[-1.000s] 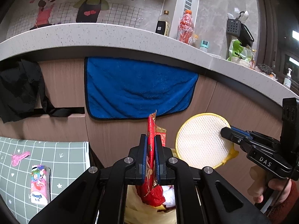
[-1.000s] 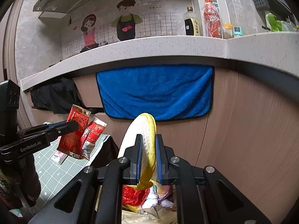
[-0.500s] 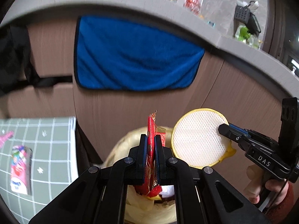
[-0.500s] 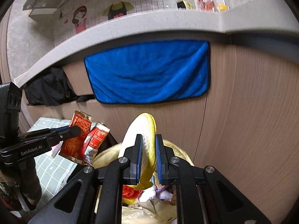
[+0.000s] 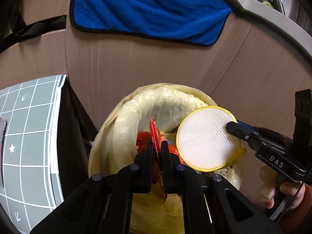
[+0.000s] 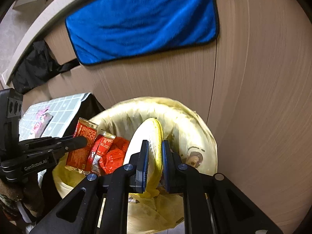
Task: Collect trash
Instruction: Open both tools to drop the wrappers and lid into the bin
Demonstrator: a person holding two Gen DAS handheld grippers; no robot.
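Observation:
A trash bin with a pale yellow liner point(image 5: 156, 101) point(image 6: 175, 113) stands below both grippers, with red trash inside. My left gripper point(image 5: 157, 146) point(image 6: 81, 141) is shut on red snack wrappers point(image 5: 154, 136) point(image 6: 83, 142) and holds them over the bin's mouth. My right gripper point(image 6: 154, 146) point(image 5: 230, 126) is shut on a round white mesh pad with a yellow rim point(image 6: 150, 136) point(image 5: 206, 138), also over the bin.
A wooden cabinet front point(image 5: 156, 62) stands just behind the bin, with a blue towel point(image 5: 148, 7) point(image 6: 142, 19) hanging on it. A table with a green grid cloth point(image 5: 29, 136) point(image 6: 58, 107) lies to the left, with small pink packets point(image 6: 42, 120) on it.
Both grippers have tilted down and moved over the bin, each with its item still held. The counter top has left the views and the bin's mouth now fills them.

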